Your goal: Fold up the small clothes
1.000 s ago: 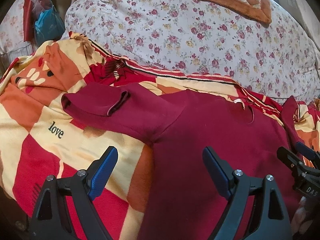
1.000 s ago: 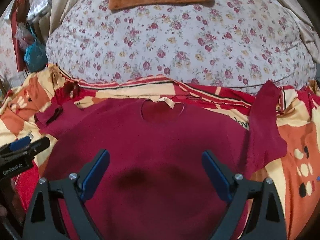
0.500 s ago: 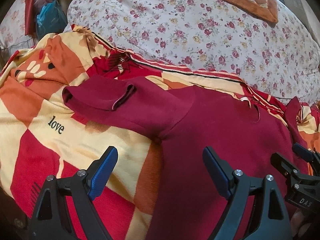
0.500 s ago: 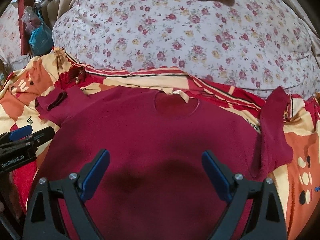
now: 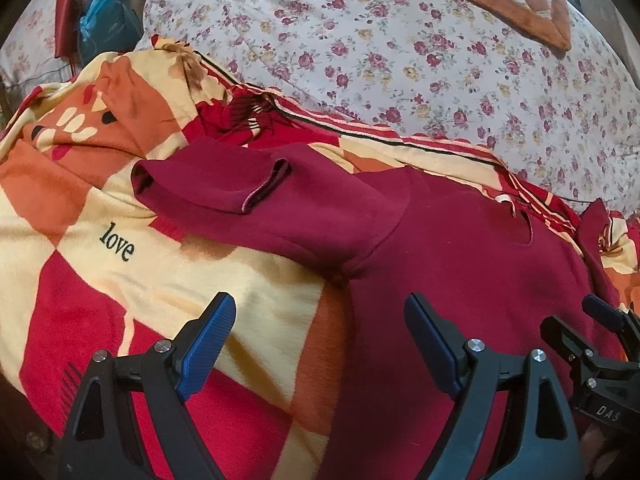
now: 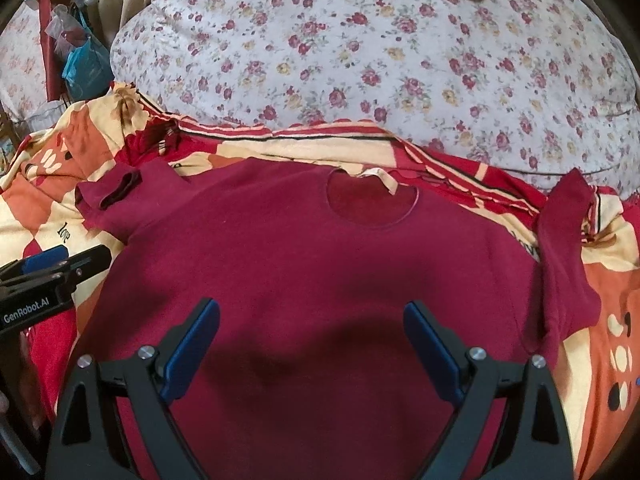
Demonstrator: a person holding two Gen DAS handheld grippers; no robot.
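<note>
Two grippers, both wide open, holding nothing: left gripper [image 5: 320,340] at lower centre, over the shirt's side edge; right gripper [image 6: 312,340] at lower centre, over the shirt body. Maroon T-shirt [image 6: 312,256]: spread face-up on patterned blanket [image 5: 132,280], collar toward floral pillow [image 6: 360,48] in upper frame. Change over the last second: both views have crept closer and the shirt has slid lower in frame. Judgement: folding not begun; first grasp imminent.

Reading "love" on the blanket [image 5: 116,242], "GenRobot.AI" on the left gripper [image 6: 44,280], partial "DAS" on the right gripper [image 5: 608,364].
</note>
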